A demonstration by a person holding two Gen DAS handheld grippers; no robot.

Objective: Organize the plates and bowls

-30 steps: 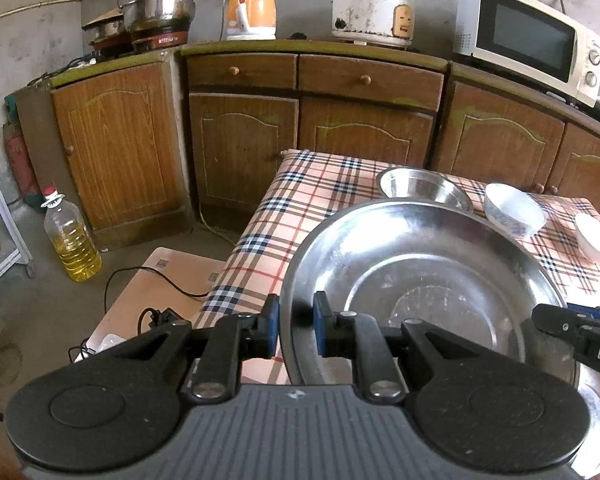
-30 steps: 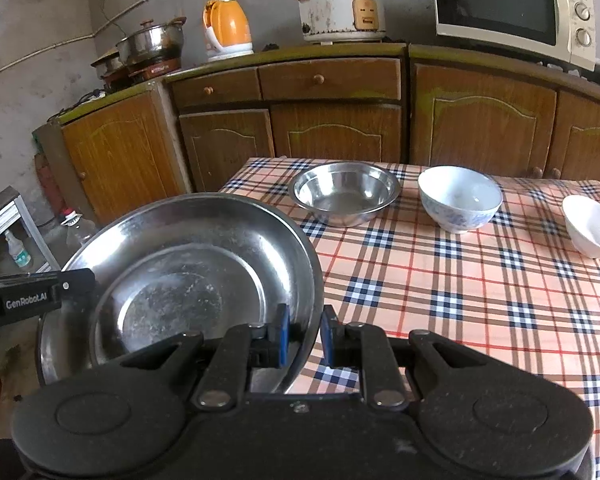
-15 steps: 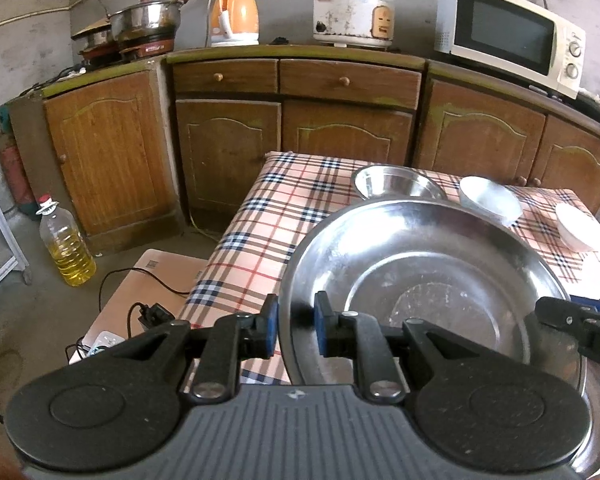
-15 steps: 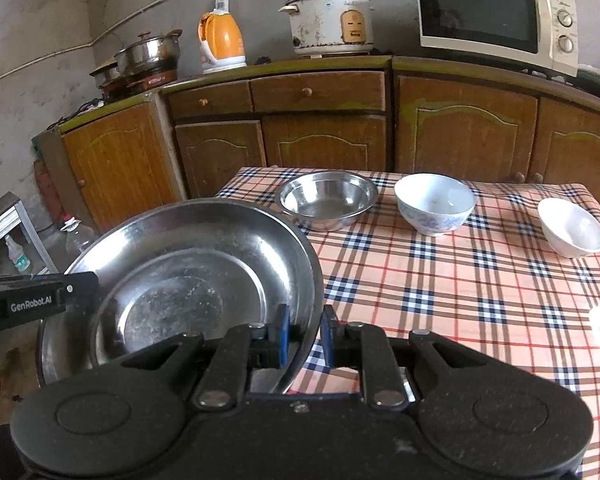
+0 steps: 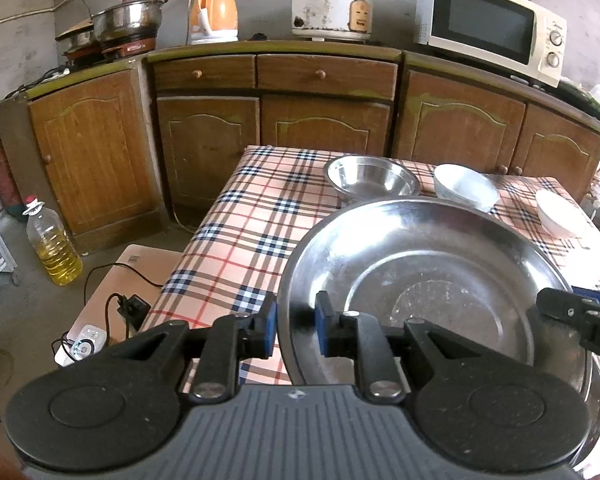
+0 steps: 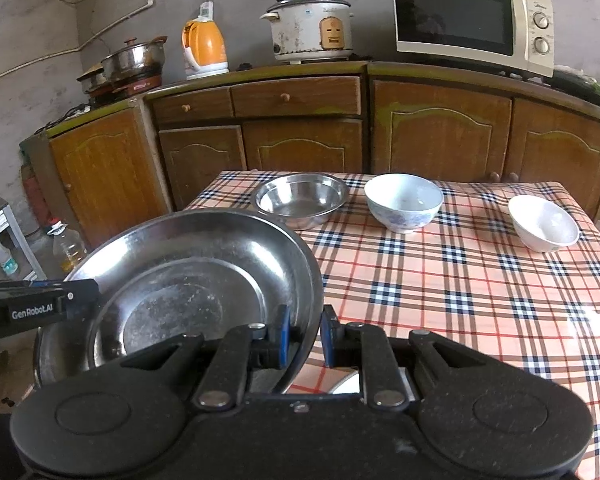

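A large steel plate (image 5: 420,280) (image 6: 188,280) hangs over the near left part of the checked table (image 5: 252,220) (image 6: 460,288). My left gripper (image 5: 296,326) is shut on its left rim and my right gripper (image 6: 304,336) is shut on its right rim. At the back of the table stand a small steel bowl (image 5: 370,178) (image 6: 302,198), a white bowl with blue pattern (image 5: 464,186) (image 6: 404,200) and a plain white bowl (image 5: 560,214) (image 6: 544,222).
Wooden cabinets (image 6: 300,136) behind the table carry pots (image 6: 134,60), an orange kettle (image 6: 204,46), a rice cooker (image 6: 310,28) and a microwave (image 6: 472,22). An oil bottle (image 5: 52,248), a cardboard box with cables (image 5: 116,300) and a metal rack (image 6: 4,236) are on the floor at left.
Both grippers have carried the plate back from the cabinets, so more of the table and the plain white bowl show. Both grips are unchanged.
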